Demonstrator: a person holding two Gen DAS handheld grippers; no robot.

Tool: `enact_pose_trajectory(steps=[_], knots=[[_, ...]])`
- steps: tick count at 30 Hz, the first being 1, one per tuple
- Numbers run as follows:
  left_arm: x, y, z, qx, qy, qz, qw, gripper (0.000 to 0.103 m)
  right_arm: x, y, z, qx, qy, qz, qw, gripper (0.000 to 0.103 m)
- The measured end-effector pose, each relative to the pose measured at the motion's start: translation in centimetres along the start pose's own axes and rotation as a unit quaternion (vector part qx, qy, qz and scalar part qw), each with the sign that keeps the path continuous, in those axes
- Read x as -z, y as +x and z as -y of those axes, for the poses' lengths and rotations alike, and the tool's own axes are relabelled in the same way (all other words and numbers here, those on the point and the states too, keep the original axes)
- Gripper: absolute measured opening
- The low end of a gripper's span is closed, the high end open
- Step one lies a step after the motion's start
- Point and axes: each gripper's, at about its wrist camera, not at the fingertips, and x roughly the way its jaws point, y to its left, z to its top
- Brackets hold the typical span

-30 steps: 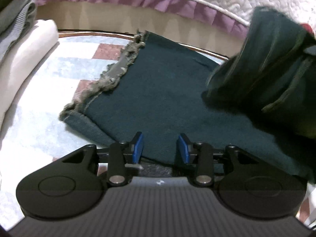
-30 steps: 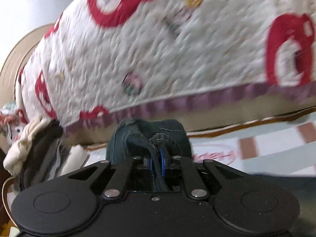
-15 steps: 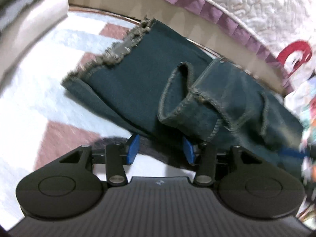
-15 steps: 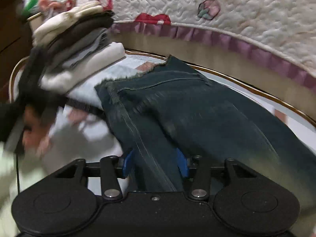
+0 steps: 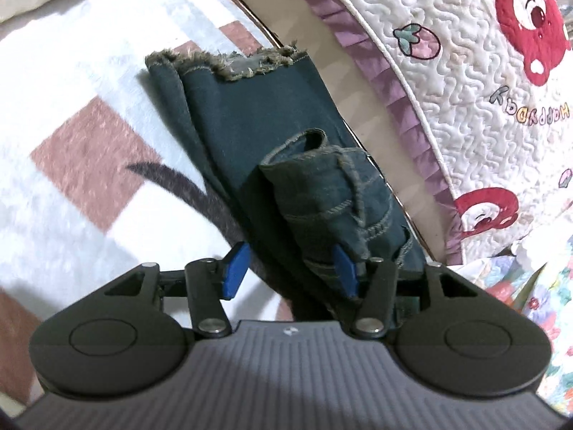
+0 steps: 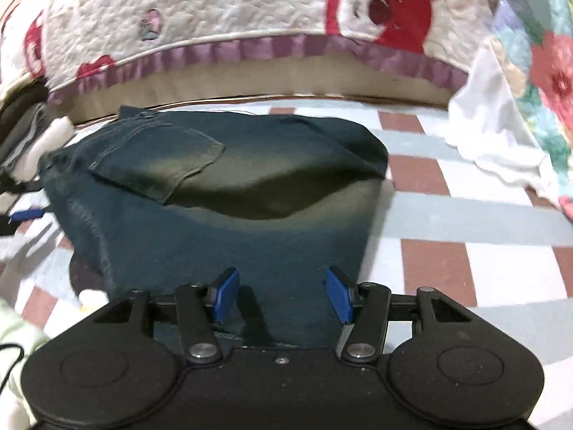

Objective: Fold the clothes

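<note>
**Mia:** So, what is the left claw (image 5: 290, 274) doing?

**Ben:** Its two blue fingers (image 5: 234, 274) are spread wide apart. The dark blue jeans (image 5: 258, 122) lie flat on the checked blanket (image 5: 82, 157), and they run away from the claw, ahead of it. The near end of the jeans sits in the gap between the fingers. A folded-over lump of denim lies on top, close to the right finger. I cannot tell if that finger touches it.

**Mia:** Is the claw pinching the jeans?

**Ben:** No. The fingers are too far apart to pinch.

**Mia:** And the right claw (image 6: 283, 297)?

**Ben:** It is spread wide too. Its blue fingers (image 6: 338, 299) hang just over the near edge of the jeans (image 6: 222, 193). Nothing is pinched between them. The cloth with the back pocket (image 6: 161, 165) is ahead of the claw and a bit to its left.

**Mia:** How are the claws tipped?

**Ben:** Both point forward and down at the blanket (image 6: 465, 222). The left one looks along the leg, to the frayed hem (image 5: 229, 62) at the far end.

**Mia:** What else is near?

**Ben:** A white quilt (image 5: 465, 82) with red bears and a purple frill is ahead and to the right of the left claw. For the right claw, the quilt (image 6: 222, 10) is straight ahead, past the jeans. A flowery cloth (image 6: 548, 71) is far off to its right.
</note>
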Motion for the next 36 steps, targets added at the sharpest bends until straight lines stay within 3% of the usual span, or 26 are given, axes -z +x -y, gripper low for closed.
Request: enact_pose_trajectory(steps=[6, 11, 14, 17, 20, 24, 27, 28, 30, 33, 36], knots=[[0.1, 1.3, 2.0, 0.014, 0.032, 0.0, 0.9994, 0.065, 1.0, 1.0, 1.7, 0.003, 0.021, -0.01, 1.0, 0.063], [-0.1, 4.1, 3.2, -0.029, 0.078, -0.011, 0.9964, 0.066, 1.9, 1.4, 2.7, -0.013, 0.023, -0.007, 1.0, 0.065], [-0.1, 4.6, 4.6, -0.069, 0.124, -0.004, 0.9899, 0.065, 2.2, 1.4, 2.9, -0.034, 0.015, 0.003, 0.999, 0.066], [0.4, 2.8, 6.5, -0.066, 0.196, 0.004, 0.9785, 0.062, 2.4, 1.3, 3.0, -0.038, 0.016, 0.004, 0.999, 0.066], [0.7, 0.6, 8.4, -0.023, 0.284, -0.031, 0.958, 0.062, 2.4, 1.2, 3.0, -0.038, 0.012, 0.001, 0.999, 0.066], [-1.8, -0.3, 11.6, -0.016, 0.347, -0.046, 0.9365, 0.065, 1.9, 0.8, 2.9, -0.025, 0.006, 0.022, 0.999, 0.066], [-4.1, 1.7, 13.8, -0.016, 0.402, -0.044, 0.9144, 0.069, 1.5, 0.0, 2.9, -0.017, 0.011, 0.048, 0.999, 0.066], [-5.0, 3.4, 14.1, -0.028, 0.408, -0.054, 0.9111, 0.069, 1.5, -0.2, 2.8, -0.02, 0.017, 0.05, 0.998, 0.066], [-6.6, 6.9, 14.0, -0.047, 0.393, -0.074, 0.9155, 0.069, 1.5, -0.5, 2.6, -0.025, 0.029, 0.054, 0.998, 0.066], [-8.1, 11.1, 12.9, -0.046, 0.355, -0.098, 0.9287, 0.069, 1.8, -0.9, 2.1, -0.034, 0.037, 0.055, 0.997, 0.066], [-8.3, 14.2, 11.6, -0.062, 0.328, -0.135, 0.9328, 0.07, 2.5, -1.1, 1.6, -0.039, 0.042, 0.055, 0.997, 0.065]])
